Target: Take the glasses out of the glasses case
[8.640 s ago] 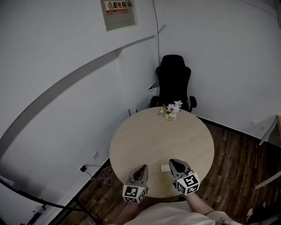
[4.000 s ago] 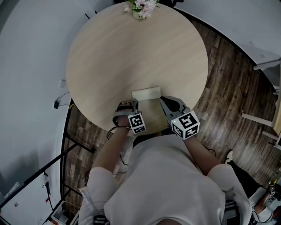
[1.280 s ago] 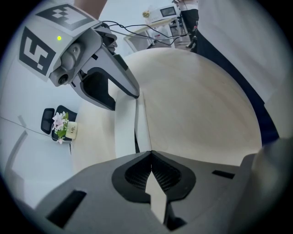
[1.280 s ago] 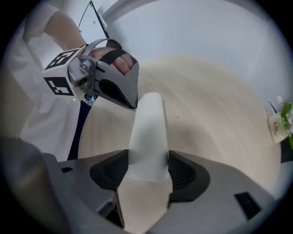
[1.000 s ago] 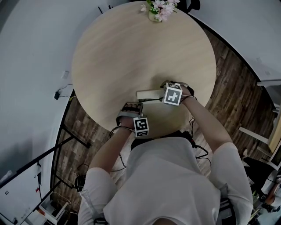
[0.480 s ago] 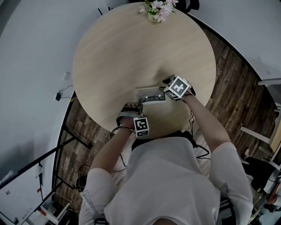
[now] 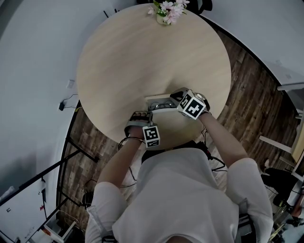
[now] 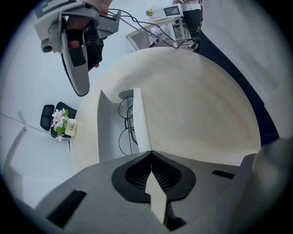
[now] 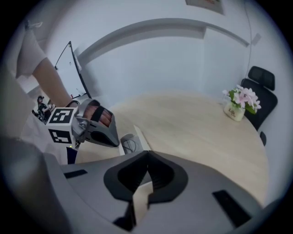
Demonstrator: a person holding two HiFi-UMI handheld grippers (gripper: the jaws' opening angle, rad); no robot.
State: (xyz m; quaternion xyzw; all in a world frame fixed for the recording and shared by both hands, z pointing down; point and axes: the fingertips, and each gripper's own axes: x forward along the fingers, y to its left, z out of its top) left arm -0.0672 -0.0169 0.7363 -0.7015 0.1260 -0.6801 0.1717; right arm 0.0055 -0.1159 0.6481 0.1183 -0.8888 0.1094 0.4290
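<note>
The white glasses case [image 7: 159, 103] lies open near the table's front edge, its lid [image 8: 110, 130] tipped back. Dark-rimmed glasses [image 8: 125, 137] lie inside it; the right gripper view shows them too [image 9: 129, 145]. My left gripper [image 7: 142, 114] is at the case's left end, its jaws shut on the near wall of the case [image 8: 142, 123]. My right gripper [image 7: 175, 95] hangs just above the case's right end. Its jaws are shut with nothing visibly between them. In the left gripper view the right gripper [image 8: 80, 87] is clear of the case.
A small vase of pink flowers [image 7: 164, 12] stands at the far edge of the round wooden table [image 7: 142, 52], with a black office chair [image 9: 261, 82] behind it. The person's legs press against the table's near edge. Dark wood floor surrounds the table.
The case lid has swung open and the glasses now show inside. The right gripper has come off the lid and risen a little above the case's right end. The left gripper has stayed put.
</note>
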